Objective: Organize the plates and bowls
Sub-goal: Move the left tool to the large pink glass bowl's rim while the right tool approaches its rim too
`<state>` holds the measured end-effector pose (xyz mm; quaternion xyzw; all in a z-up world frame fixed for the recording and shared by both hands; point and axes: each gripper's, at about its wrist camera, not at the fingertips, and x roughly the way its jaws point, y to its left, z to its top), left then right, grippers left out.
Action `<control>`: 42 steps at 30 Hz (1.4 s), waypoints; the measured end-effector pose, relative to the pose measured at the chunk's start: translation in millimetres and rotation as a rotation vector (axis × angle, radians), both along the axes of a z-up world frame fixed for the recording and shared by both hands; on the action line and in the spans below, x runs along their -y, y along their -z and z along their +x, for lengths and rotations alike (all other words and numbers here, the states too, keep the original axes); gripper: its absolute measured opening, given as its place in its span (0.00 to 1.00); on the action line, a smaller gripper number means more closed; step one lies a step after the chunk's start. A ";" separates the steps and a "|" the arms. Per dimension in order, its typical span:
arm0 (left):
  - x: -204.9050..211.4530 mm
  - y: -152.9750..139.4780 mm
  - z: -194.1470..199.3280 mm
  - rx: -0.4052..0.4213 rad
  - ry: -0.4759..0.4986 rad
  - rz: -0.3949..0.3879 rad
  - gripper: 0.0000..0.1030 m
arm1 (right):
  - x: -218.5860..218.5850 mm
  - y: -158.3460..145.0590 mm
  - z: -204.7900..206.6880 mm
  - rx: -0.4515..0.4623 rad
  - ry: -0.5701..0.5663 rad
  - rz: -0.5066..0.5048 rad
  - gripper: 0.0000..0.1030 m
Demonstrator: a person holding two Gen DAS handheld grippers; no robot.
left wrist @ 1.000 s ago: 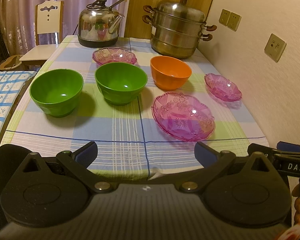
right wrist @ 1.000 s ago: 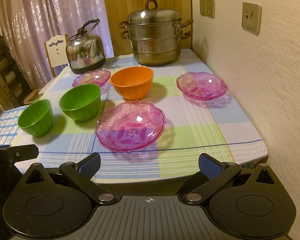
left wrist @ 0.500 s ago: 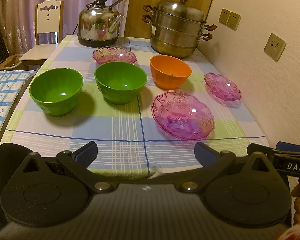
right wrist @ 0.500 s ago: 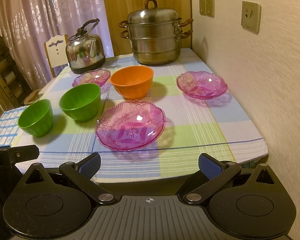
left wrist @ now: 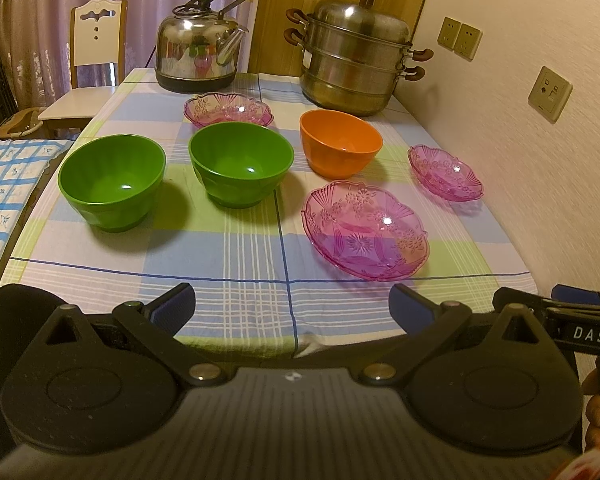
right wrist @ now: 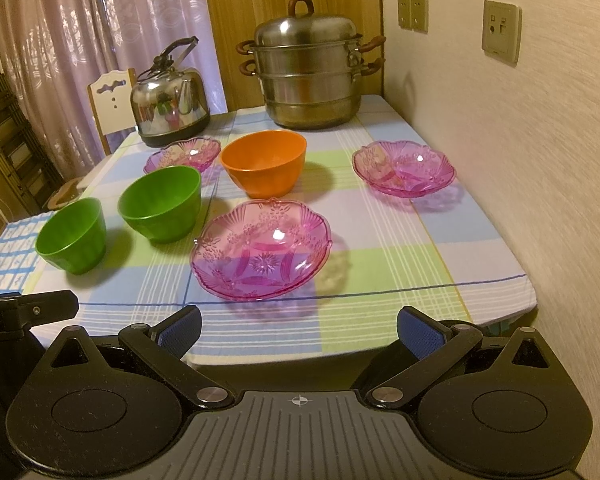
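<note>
Two green bowls stand on the checked tablecloth, one at the left [left wrist: 112, 182] [right wrist: 71, 234] and one nearer the middle [left wrist: 241, 164] [right wrist: 161, 203]. An orange bowl [left wrist: 340, 146] [right wrist: 264, 162] stands behind them. Three pink glass plates lie apart: a large near one [left wrist: 365, 230] [right wrist: 262, 249], one at the right by the wall [left wrist: 445, 172] [right wrist: 405, 167], one at the back [left wrist: 228, 109] [right wrist: 182, 154]. My left gripper [left wrist: 294, 307] and right gripper [right wrist: 298, 328] are both open and empty, held short of the table's near edge.
A steel kettle [left wrist: 198, 58] [right wrist: 168, 100] and a stacked steel steamer pot [left wrist: 356, 60] [right wrist: 310, 68] stand at the table's back. A wall [right wrist: 520, 140] runs along the right side. A white chair [left wrist: 86, 80] stands at the back left.
Both views have shifted only slightly; both grippers have crept a little toward the table. The bowls and plates have not moved.
</note>
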<state>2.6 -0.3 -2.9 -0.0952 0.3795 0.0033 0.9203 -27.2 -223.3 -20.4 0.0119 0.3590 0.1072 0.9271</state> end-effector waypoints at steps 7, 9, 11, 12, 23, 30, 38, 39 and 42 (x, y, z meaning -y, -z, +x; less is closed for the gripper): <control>2.5 0.6 15.3 0.018 -0.003 -0.033 0.99 | 7.1 -0.5 7.9 0.007 0.026 0.031 1.00; 1.9 0.7 26.0 0.024 -0.002 -0.057 0.99 | 11.9 -1.7 14.3 0.013 0.039 0.041 1.00; 1.2 2.4 36.6 0.021 -0.005 -0.080 0.99 | 16.7 -1.1 24.1 0.010 0.051 0.050 1.00; 0.2 3.8 43.3 0.013 -0.010 -0.100 0.99 | 18.5 -0.6 27.9 0.009 0.055 0.055 1.00; -13.6 51.1 103.0 -0.053 -0.044 -0.315 0.99 | 40.5 15.5 79.8 -0.025 0.089 0.152 1.00; -19.0 81.3 132.8 -0.089 -0.051 -0.328 0.92 | 45.3 35.1 113.5 -0.096 0.126 0.199 1.00; -16.1 106.7 156.9 -0.100 0.000 -0.328 0.82 | 42.5 58.6 138.0 -0.136 0.129 0.199 1.00; -15.6 108.3 159.1 -0.095 0.003 -0.326 0.81 | 41.5 62.0 140.2 -0.142 0.129 0.197 0.99; -13.2 112.1 162.5 -0.084 0.013 -0.308 0.75 | 38.6 71.2 146.7 -0.163 0.125 0.198 0.80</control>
